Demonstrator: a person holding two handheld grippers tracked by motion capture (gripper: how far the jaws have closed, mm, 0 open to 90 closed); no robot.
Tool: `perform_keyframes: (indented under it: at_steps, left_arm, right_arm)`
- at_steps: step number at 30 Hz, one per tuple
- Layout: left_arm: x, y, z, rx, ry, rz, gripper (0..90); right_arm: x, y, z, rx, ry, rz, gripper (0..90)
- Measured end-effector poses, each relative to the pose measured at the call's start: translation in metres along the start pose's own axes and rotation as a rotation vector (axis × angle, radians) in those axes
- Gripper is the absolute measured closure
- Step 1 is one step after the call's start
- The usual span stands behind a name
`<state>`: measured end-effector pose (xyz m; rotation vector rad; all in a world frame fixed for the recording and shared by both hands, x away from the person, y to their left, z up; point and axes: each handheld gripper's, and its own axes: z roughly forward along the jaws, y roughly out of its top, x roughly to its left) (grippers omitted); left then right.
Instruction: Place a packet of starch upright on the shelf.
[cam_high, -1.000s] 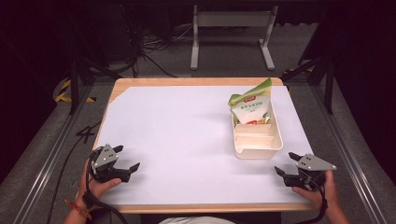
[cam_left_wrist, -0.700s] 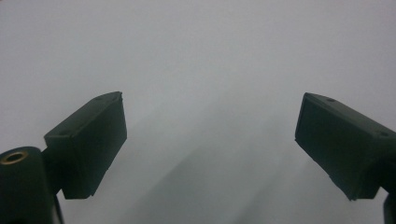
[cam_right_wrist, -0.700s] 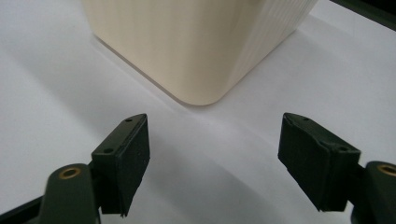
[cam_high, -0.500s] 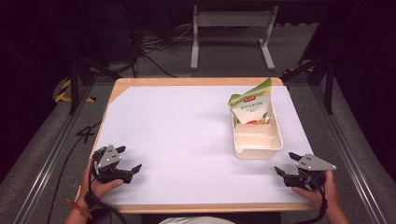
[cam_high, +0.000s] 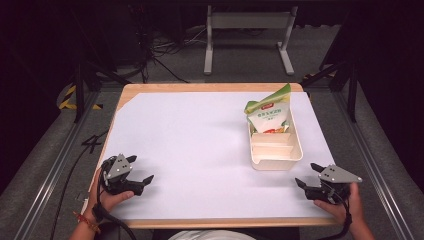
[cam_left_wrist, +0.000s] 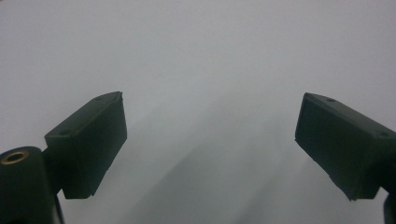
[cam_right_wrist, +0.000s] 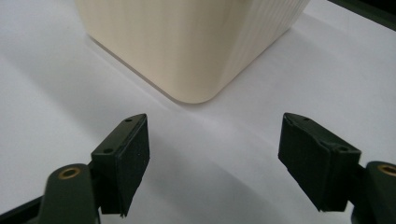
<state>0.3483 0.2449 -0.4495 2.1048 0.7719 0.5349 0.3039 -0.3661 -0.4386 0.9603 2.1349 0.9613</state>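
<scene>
A cream plastic bin stands on the white table cover at the right. A green and white snack bag leans upright in its far end. My right gripper rests open near the table's front right corner, just short of the bin's near corner, jaws wide with nothing between them. My left gripper sits open at the front left, held by a hand. In the left gripper view its fingers frame bare white surface.
The white cover spreads over the wooden table, whose edge shows at the back and front. A metal frame and cables lie on the floor behind. Dark rails run along both sides.
</scene>
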Motion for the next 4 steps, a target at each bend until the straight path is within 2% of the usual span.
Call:
perform_keyframes:
  at_steps: [4]
  left_arm:
    - [-0.0011, 0.0009, -0.0001, -0.003, -0.001, 0.008, 9.9]
  right_arm:
    - [-0.0001, 0.0000, -0.0002, -0.004, 0.000, 0.003, 24.3]
